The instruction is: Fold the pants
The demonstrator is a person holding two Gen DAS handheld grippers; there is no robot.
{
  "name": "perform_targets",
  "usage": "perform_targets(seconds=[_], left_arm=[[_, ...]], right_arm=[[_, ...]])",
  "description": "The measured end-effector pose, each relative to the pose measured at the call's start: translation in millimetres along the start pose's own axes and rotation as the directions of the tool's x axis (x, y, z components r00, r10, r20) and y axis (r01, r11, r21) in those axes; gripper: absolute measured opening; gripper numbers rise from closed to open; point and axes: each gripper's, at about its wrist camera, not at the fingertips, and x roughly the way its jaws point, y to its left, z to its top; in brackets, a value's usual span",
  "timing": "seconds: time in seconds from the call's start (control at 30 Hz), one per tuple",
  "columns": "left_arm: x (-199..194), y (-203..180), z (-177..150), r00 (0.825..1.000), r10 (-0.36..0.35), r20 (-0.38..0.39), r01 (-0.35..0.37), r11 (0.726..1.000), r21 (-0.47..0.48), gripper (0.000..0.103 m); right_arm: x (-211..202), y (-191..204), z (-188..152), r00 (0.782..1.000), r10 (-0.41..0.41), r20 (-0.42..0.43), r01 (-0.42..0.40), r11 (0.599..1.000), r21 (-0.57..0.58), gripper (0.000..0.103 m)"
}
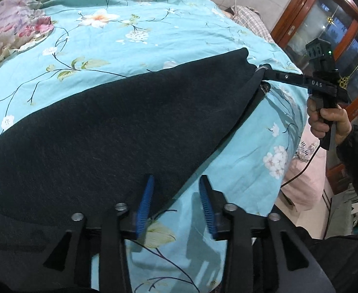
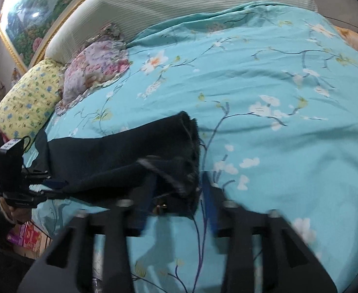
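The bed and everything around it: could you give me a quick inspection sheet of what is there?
Surface: bed with turquoise floral cover.
Job's things: dark pants lying on the cover.
Clutter: floral pillow, yellow pillow.
Grippers: left gripper open at the pants' edge; right gripper open around one end of the pants.
Cables: black cable hanging below the right hand.
Surroundings: padded headboard, framed painting, wooden glass cabinet.
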Motion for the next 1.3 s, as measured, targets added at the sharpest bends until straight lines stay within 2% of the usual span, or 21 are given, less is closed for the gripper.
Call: perform_targets(seconds=[0.17, 0.33, 0.5, 0.67, 0.77, 0.87, 0.9, 1.07, 1.17, 1.2, 1.3], left_arm=[[-8, 1, -9, 1.0, -0.007, 0.014, 0.008, 0.999, -0.033, 0.05], [-30, 21, -19, 0.998, 0.009, 0.056, -0.001, 0.992, -0.129, 0.05], [-66, 50, -32, 0.992, 0.055, 0.117, -0.028, 0.975, -0.22, 0.053], [-101, 92, -45, 0.978, 0.139, 0.157, -0.079, 0.937, -0.34, 0.059], [-125, 119, -52, 0.965, 0.2, 0.169, -0.113, 0.901, -0.418, 0.063], [-145, 150, -59, 0.952, 0.263, 0.16, -0.15, 0.85, -0.504, 0.067], [-153, 163, -60, 0.946, 0.285, 0.155, -0.16, 0.825, -0.543, 0.067], [-178, 200, -57, 0.923, 0.36, 0.138, -0.191, 0.739, -0.646, 0.071], [-188, 229, -44, 0.905, 0.418, 0.075, -0.252, 0.67, -0.698, 0.074], [-188, 244, -38, 0.906, 0.421, 0.028, -0.274, 0.638, -0.72, 0.075], [-182, 266, -28, 0.904, 0.424, -0.052, -0.317, 0.585, -0.747, 0.075]], right_arm=[[-27, -1, 5, 0.995, -0.023, 0.092, 0.018, 0.998, 0.059, 0.054], [-33, 30, 14, 0.99, 0.044, 0.135, -0.049, 0.998, 0.029, 0.054], [-3, 80, 21, 0.976, 0.195, 0.096, -0.196, 0.981, 0.0, 0.054], [36, 133, 20, 0.956, 0.294, 0.019, -0.293, 0.955, -0.044, 0.054], [59, 163, 18, 0.939, 0.343, -0.031, -0.344, 0.937, -0.061, 0.054], [79, 191, 16, 0.923, 0.377, -0.074, -0.383, 0.92, -0.082, 0.054], [84, 198, 15, 0.917, 0.388, -0.086, -0.395, 0.915, -0.085, 0.054], [112, 239, 12, 0.887, 0.43, -0.169, -0.451, 0.884, -0.119, 0.054], [126, 268, 10, 0.865, 0.454, -0.214, -0.489, 0.858, -0.156, 0.054], [129, 274, 9, 0.861, 0.457, -0.224, -0.495, 0.853, -0.164, 0.054], [144, 300, 7, 0.848, 0.456, -0.269, -0.513, 0.834, -0.204, 0.054]])
